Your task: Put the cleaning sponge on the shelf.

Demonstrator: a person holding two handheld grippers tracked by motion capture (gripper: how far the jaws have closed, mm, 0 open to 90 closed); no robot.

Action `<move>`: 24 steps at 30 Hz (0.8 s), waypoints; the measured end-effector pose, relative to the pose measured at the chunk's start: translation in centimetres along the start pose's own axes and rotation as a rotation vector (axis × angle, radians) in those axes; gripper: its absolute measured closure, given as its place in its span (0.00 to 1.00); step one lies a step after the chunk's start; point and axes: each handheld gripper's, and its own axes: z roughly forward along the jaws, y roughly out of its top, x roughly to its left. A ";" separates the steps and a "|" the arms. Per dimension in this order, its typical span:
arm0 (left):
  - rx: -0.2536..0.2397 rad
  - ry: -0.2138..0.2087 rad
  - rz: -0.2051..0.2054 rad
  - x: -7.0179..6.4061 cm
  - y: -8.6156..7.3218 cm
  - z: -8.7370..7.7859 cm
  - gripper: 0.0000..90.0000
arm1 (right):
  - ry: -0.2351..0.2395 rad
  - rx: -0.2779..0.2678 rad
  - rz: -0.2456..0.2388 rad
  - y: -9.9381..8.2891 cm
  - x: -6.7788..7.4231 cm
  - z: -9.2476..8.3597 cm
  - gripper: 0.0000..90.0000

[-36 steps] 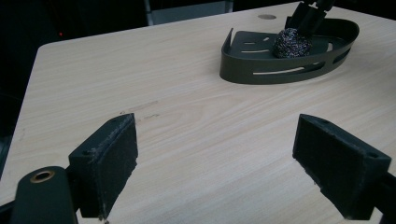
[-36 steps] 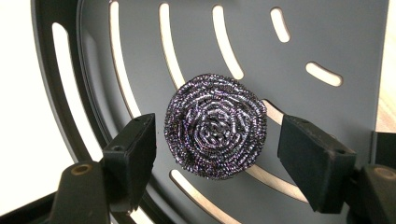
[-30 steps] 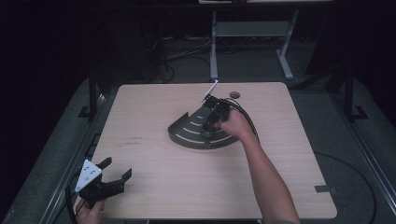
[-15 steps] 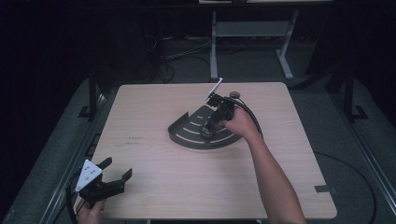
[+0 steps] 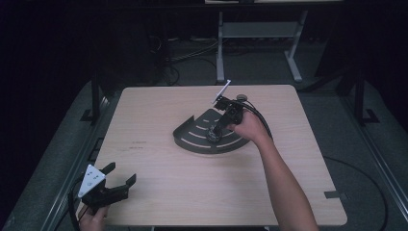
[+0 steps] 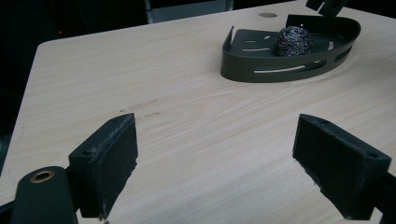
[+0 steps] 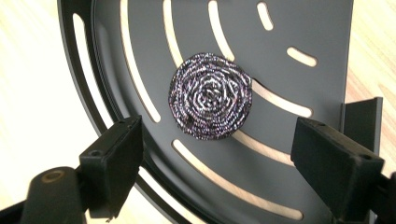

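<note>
Steel wool scourer (image 7: 210, 95) lies in the dark slotted corner tray (image 5: 192, 139) near the middle of the wooden table (image 5: 159, 187); right gripper (image 7: 215, 163) hangs directly above it, jaws wide apart, holding nothing; left gripper (image 5: 115, 185) rests at the table's near left corner, jaws likewise spread and empty.

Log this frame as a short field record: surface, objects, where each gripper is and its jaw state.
surface: light wooden table
tray: dark quarter-round slotted tray, past the table's middle
scourer: coiled metal scouring ball lying in the tray, touched by neither jaw
right gripper: right gripper above the tray, pointing down at the scourer, jaws open
left gripper: left gripper at the near left table edge, jaws open, holding nothing
</note>
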 end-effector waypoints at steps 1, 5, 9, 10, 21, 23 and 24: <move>-0.001 -0.001 0.000 0.0 0.0 0.0 0.15 | -0.001 -0.003 -0.004 0.0 0.0 0.0 0.19; 0.002 0.000 0.002 0.0 0.0 0.0 0.15 | 0.001 -0.010 -0.003 -0.2 0.0 -0.4 0.19; -0.001 -0.002 -0.003 0.0 0.0 0.0 0.15 | -0.003 -0.012 -0.009 -0.4 0.1 -0.7 0.19; 0.001 -0.005 -0.001 0.0 0.0 0.0 0.15 | -0.005 -0.006 -0.009 -0.5 0.1 -0.7 0.19; -0.002 -0.006 0.004 -0.2 0.1 0.0 0.15 | -0.031 -0.011 -0.013 -1.4 0.1 -1.7 0.19; 0.000 -0.005 0.004 -0.2 0.1 0.0 0.15 | -0.033 -0.014 -0.015 -1.6 0.1 -1.9 0.19; 0.001 -0.006 0.001 -0.2 0.1 0.0 0.15 | -0.031 -0.017 -0.010 -1.7 0.1 -2.0 0.19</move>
